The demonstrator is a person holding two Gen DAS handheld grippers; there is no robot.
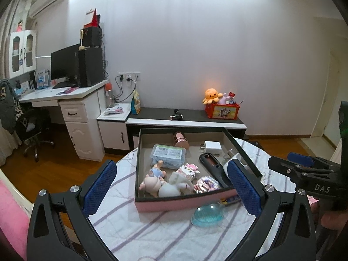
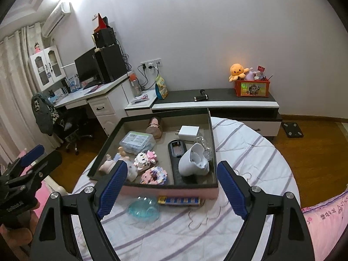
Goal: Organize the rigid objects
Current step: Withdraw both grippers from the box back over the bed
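A pink box (image 1: 184, 202) (image 2: 169, 190) with a black rim lies on the striped bed sheet. It holds a white charger (image 2: 188, 133), a black remote (image 2: 177, 152), a white cup-like shell (image 2: 193, 161), a clear case (image 1: 169, 154), a pink cylinder (image 1: 180, 140), block figures (image 2: 145, 158) and a doll (image 1: 152, 180). In front of the box lie a teal clear dome (image 1: 207, 214) (image 2: 143, 209) and a blue-yellow strip (image 2: 179, 200). My left gripper (image 1: 171, 165) hangs open before the box, touching nothing. My right gripper (image 2: 171, 164) is open too, pads clear of the box.
The round bed drops off to a wooden floor (image 2: 315, 152). Behind stand a low black-topped cabinet (image 2: 217, 100) with an orange toy bin (image 2: 252, 88), a white desk (image 1: 71, 100) and an office chair (image 1: 32, 130). Pink bedding (image 2: 324, 217) lies at right.
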